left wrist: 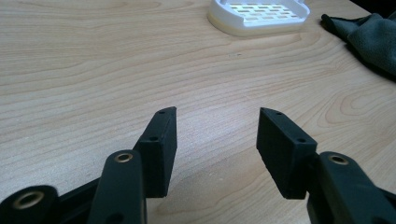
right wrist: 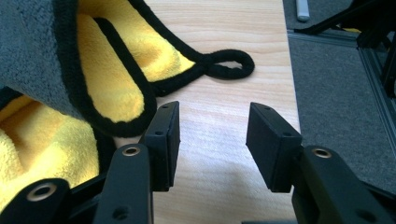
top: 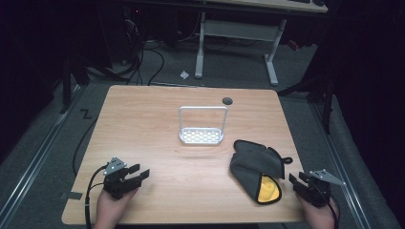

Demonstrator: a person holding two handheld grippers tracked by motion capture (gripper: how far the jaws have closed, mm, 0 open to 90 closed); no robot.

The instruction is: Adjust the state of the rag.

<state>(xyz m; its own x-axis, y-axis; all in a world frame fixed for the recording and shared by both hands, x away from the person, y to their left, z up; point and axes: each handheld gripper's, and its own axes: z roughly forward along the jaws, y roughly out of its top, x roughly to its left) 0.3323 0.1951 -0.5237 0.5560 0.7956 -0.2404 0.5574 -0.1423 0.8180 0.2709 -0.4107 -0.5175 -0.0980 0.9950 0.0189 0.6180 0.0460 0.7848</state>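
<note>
Pale wood-grain tabletop point(top: 157, 124) sits in a dark room w/ grey carpet, cables and a white desk frame at the top of the high view. Centre of that frame: white plastic soap-dish-style rack point(top: 201, 136) w/ slotted base and a tall wire hoop handle, upright. Lower right of centre: crumpled grey microfibre cloth with yellow inner face and black piping point(top: 258, 171), its black hanging loop point(top: 286, 160) pointing toward the right edge.

Left gripper point(top: 139, 175), lower left, hovers over bare wood; jaws apart, nothing between them, well apart from cloth and rack. Right gripper point(top: 296, 180), lower right, sits just beside the cloth's right edge; jaws also apart and empty. In the right gripper view the left-hand pad point(right wrist: 163, 135) is right at the folded black-piped hem, the loop point(right wrist: 231, 65) lies ahead on wood, and bare table shows between the pads.

Step in hand, as judged: right gripper going for the cloth. Doing it well prob. means shifting toward the hem so one thick piped fold sits fully between the pads, then closing firmly; plush pile is soft and compressible, so a shallow bite could slip. Piping looks firmer, better purchase.
</note>
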